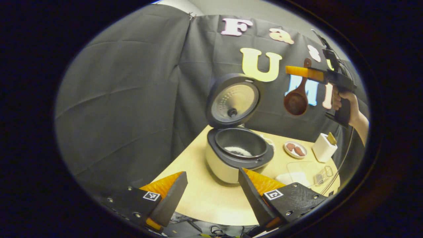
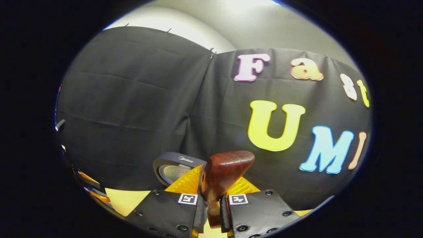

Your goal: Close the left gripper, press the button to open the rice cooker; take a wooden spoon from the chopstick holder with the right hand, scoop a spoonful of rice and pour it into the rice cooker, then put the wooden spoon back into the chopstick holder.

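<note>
One wooden spoon [image 2: 220,178] in right claw [image 2: 211,201], above open rice cooker [image 1: 236,155].

The spoon [image 2: 220,178] bowl is hidden below the right hand-held gripper [image 2: 212,206] in the right gripper view. The cooker [image 2: 175,170] there is cut off behind the fingers. Items in the dish [image 1: 295,149] near the counter's far edge are too small to identify.

Staged recording booth, kitchen set-up. Black cloth [image 1: 132,99] hung as backdrop, pinned at top edge, plain pale wall [image 2: 248,29] above it. Small round table [image 1: 205,198] set against cloth. On table: rice cooker [image 1: 236,150] with lid open, small dish [image 1: 295,149] of food, white holder [image 1: 324,147], clear tray [image 1: 302,170]. Cables [image 1: 214,229] below table edge. Hand-held gripper rig [image 1: 333,79] with trailing cable.
</note>
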Action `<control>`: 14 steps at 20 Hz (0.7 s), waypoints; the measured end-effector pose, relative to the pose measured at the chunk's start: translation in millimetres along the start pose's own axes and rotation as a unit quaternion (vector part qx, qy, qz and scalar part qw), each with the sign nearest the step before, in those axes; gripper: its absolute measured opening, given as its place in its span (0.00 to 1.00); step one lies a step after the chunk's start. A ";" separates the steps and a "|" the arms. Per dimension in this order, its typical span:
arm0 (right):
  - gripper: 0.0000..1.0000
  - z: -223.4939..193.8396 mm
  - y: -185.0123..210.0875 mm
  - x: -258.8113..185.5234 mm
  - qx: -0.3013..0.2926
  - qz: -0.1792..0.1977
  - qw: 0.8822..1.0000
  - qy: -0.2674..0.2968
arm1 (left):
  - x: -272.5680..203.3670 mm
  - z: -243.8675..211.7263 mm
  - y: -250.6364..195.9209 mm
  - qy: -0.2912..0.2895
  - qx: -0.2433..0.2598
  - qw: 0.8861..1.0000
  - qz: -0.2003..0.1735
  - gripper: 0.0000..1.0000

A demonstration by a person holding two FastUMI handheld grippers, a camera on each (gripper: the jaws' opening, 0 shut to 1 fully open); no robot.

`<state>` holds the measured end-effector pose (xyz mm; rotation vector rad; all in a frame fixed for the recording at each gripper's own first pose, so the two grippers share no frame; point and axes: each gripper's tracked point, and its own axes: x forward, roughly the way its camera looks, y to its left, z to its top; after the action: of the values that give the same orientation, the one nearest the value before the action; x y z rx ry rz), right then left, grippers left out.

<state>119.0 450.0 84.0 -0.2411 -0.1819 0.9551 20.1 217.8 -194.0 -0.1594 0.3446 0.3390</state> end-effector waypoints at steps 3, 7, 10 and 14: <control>0.21 -1.3 -57.3 -44.5 0.008 -0.044 0.999 -0.001 | 0.0 7.3 -41.8 -0.004 0.012 1.000 -0.018 0.97; 0.20 -26.7 -136.2 -114.7 0.040 -0.113 0.993 0.005 | -3.6 18.9 -94.4 -0.018 0.025 0.999 -0.033 0.97; 0.17 -63.6 -193.5 -164.5 0.093 -0.176 0.980 0.023 | -5.6 29.6 -126.8 -0.031 0.028 0.999 -0.032 0.99; 0.17 -135.4 -248.4 -229.3 0.200 -0.247 0.946 0.061 | -9.1 33.0 -165.5 -0.044 0.018 0.998 -0.031 0.99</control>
<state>218.9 107.0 13.6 0.1200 0.0685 0.4592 80.2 67.8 -144.3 -0.1185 0.2590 0.2772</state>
